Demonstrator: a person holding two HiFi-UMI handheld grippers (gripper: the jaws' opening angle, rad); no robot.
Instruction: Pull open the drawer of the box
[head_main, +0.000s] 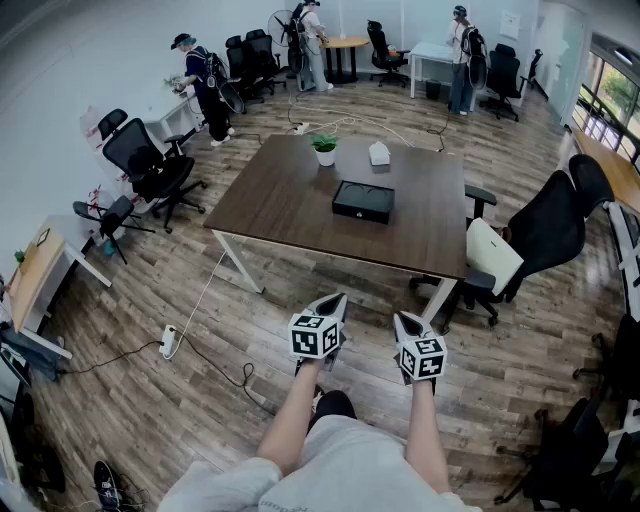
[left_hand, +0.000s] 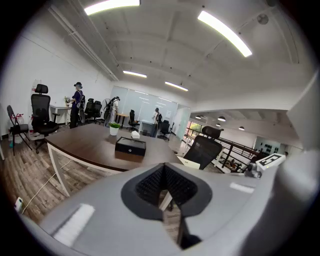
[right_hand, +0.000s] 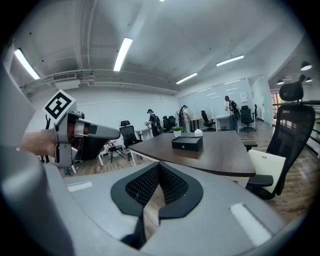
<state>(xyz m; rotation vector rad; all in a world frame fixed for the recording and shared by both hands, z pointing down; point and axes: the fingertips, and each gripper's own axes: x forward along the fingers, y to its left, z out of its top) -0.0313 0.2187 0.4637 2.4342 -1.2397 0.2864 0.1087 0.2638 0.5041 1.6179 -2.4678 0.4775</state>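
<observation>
Approach step, by my read; drawer not yet touched. Left tool (head_main: 334, 303) and right tool (head_main: 404, 322) sit low centre of frame, both closed tight, holding nothing. Black box (head_main: 363, 200) on bench (head_main: 280, 205), centre frame, well apart from both. Next: close in, open one tool, line up on drawer front (head_main: 361, 213).

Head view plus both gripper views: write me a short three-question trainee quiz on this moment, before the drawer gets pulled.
1. True or false: the left gripper touches the black box on the table.
2. Which thing stands on the table beyond the box? A) potted plant; B) laptop; C) mug.
3. Fill in: the left gripper and the right gripper each have jaws ___, with nothing between them.
Key: 1 false, both grippers hang short of the table; 2 A; 3 shut.
</observation>
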